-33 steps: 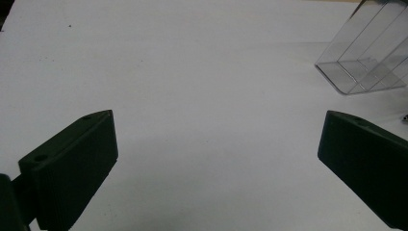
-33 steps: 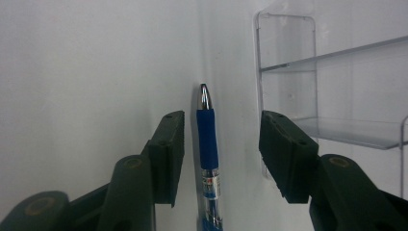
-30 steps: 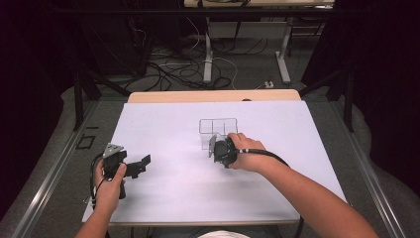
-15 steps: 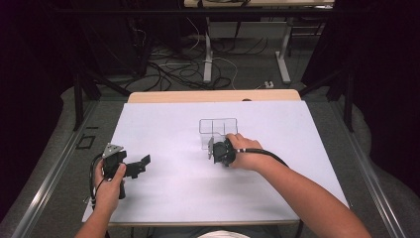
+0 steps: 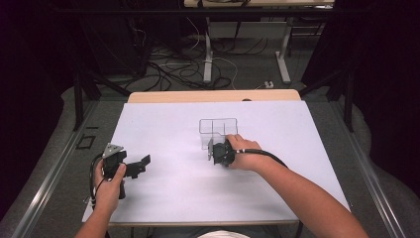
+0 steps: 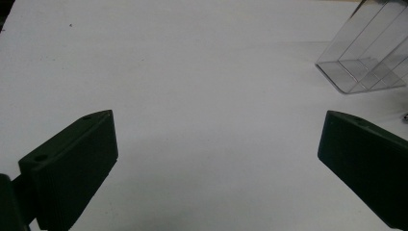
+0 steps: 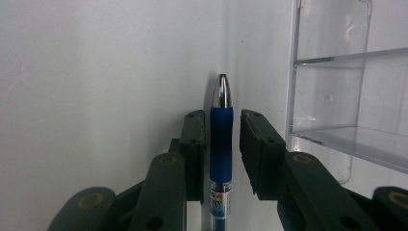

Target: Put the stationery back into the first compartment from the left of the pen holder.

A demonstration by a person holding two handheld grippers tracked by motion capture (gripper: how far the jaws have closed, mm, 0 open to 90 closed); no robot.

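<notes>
A blue pen [image 7: 221, 144] with a silver tip lies on the white table, just beside a clear acrylic organizer [image 7: 346, 96] with compartments. My right gripper [image 7: 222, 144] straddles the pen's grip; its jaws have just been closing, and thin gaps still show between the pads and the pen. In the high view the right gripper [image 5: 214, 151] points down at the front of the organizer [image 5: 218, 130]. My left gripper [image 5: 141, 166] rests near the table's left front, held in a hand, its jaws [image 6: 216, 163] wide open on nothing. The organizer [image 6: 365, 57] shows far off in its view.
The white tabletop [image 5: 163, 198] spreads around both hands. A wooden strip [image 5: 213, 95] edges its far side. Beyond it are desk legs and tangled cables [image 5: 198, 64] on the floor.
</notes>
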